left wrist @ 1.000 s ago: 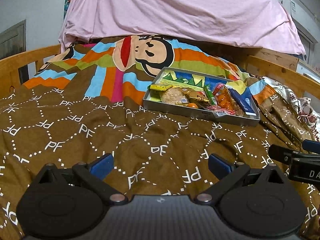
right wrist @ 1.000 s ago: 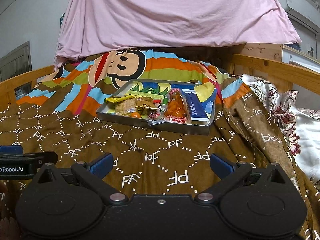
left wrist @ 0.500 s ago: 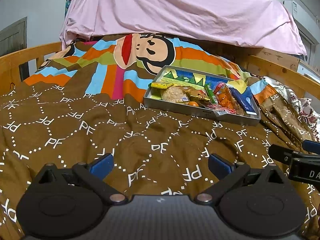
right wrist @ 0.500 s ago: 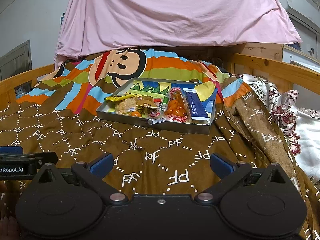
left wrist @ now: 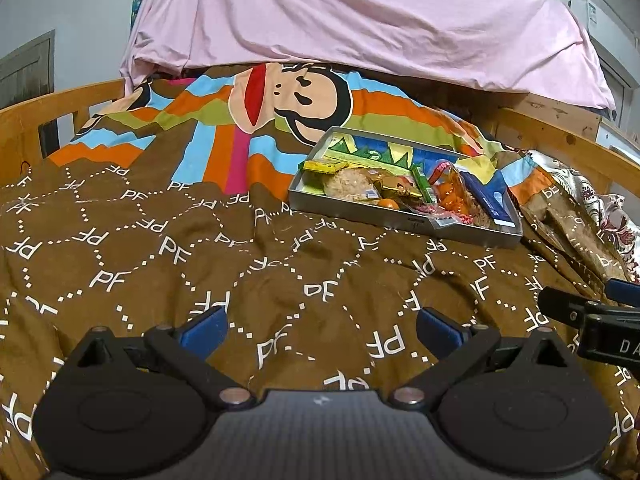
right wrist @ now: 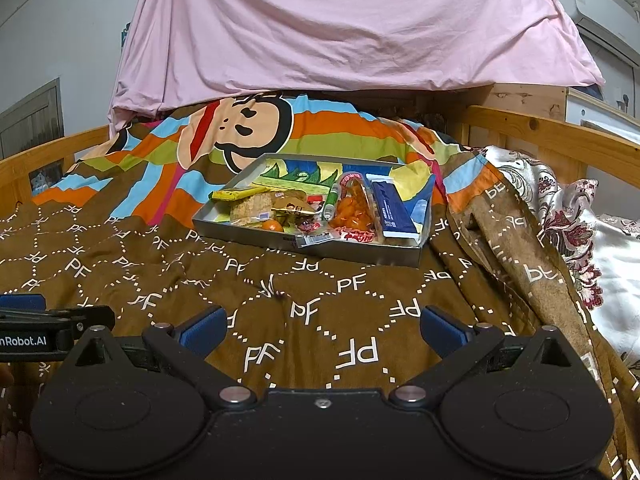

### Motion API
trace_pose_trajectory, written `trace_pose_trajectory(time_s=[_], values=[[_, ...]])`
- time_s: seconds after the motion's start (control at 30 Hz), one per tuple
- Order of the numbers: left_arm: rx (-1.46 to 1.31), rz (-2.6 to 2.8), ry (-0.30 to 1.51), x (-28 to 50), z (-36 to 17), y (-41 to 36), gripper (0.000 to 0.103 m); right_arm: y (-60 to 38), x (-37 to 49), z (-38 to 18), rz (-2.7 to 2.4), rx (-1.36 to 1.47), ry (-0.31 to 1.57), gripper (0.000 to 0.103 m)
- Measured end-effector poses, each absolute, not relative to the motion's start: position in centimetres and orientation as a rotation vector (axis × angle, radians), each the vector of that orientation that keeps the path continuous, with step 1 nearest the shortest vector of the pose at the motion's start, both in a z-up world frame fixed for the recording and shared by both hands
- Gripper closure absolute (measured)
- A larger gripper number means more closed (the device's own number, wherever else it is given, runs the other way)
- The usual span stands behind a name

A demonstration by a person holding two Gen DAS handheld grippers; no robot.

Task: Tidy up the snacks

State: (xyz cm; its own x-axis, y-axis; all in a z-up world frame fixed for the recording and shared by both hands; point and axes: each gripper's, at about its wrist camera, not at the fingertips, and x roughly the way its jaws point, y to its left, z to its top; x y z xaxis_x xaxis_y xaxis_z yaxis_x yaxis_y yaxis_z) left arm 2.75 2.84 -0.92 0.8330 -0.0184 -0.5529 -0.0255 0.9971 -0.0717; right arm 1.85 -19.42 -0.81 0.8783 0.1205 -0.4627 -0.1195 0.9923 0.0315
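Observation:
A shallow silver tray (left wrist: 344, 210) (right wrist: 248, 234) lies on the brown bedspread ahead of both grippers, holding several snacks: a yellow bar (right wrist: 236, 193), a round biscuit pack (left wrist: 348, 186), a small orange (right wrist: 273, 225), a green tube (right wrist: 331, 201), an orange-filled bag (right wrist: 352, 210) and a dark blue pack (right wrist: 394, 216). My left gripper (left wrist: 320, 326) is open and empty, well short of the tray. My right gripper (right wrist: 322, 326) is also open and empty, hovering over the bedspread in front of the tray.
The brown "PF" bedspread (left wrist: 160, 260) covers the bed, with a striped monkey print (right wrist: 240, 128) behind the tray. A pink sheet (right wrist: 340, 28) hangs at the back. Wooden rails (right wrist: 540, 128) border the bed. A floral cloth (right wrist: 568, 216) lies at right.
Both views shifted slightly; the tray sits a little lower and nearer in frame. Both grippers stay open and empty.

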Motion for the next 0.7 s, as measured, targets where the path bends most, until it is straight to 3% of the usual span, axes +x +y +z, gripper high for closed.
trace_pose_trajectory(time_s=[0.7], values=[[-0.082,0.006,0.595,2.64,-1.23,2.92,0.001,-19.38,1.88,-0.82,0.125,0.001,0.485,0.001]])
